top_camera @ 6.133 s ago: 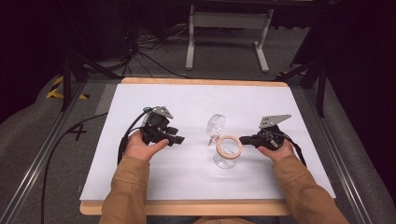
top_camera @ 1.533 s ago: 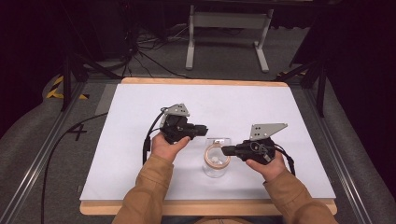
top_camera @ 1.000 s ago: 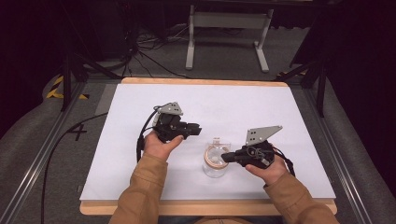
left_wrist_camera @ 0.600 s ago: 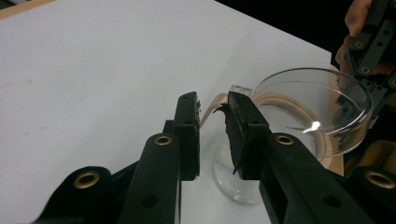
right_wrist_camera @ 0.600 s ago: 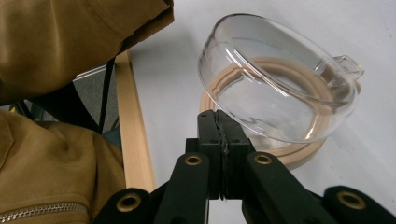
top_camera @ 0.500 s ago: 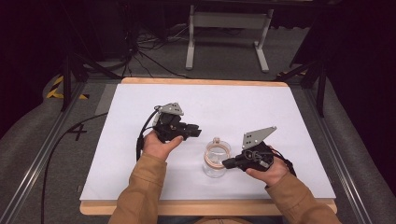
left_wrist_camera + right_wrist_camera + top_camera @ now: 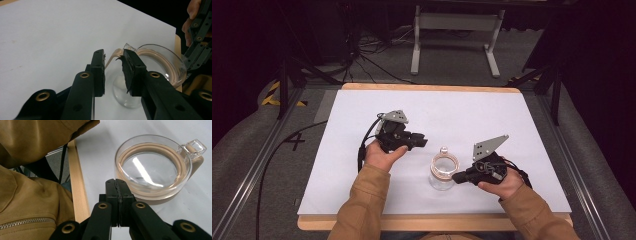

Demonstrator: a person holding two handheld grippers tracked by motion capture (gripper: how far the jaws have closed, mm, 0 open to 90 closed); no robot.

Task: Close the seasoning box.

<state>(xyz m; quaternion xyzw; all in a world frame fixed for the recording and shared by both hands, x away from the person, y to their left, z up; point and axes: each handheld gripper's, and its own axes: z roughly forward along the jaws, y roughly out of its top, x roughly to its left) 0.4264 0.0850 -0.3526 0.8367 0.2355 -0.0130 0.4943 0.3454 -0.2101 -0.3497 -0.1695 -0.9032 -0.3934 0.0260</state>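
A small clear glass jar [image 7: 441,181] stands on the white table, its glass lid [image 7: 152,167] with a tan seal ring lying flat on top. The lid's clear tab [image 7: 193,146] points away from the person. My right gripper [image 7: 456,176] is shut, with nothing in it, and its tips [image 7: 117,182] rest against the lid's near rim. My left gripper [image 7: 423,142] hovers up and to the left of the jar. In the left gripper view its jaws [image 7: 113,56] have just been opening; they stand apart with nothing pressed between them, and the lid's tab [image 7: 128,47] lies beyond them.
A white sheet [image 7: 492,120] covers the wooden table, whose front edge [image 7: 77,195] runs close by the jar. Tan sleeves [image 7: 37,145] come in from the front. Black cable [image 7: 362,150] trails from the left gripper. A metal stand [image 7: 452,30] is on the floor beyond the table.
The lid, standing open at first, now lies down on the jar, which sits nearer the front edge. The left gripper came right toward it. The right gripper sank slightly and tilted.
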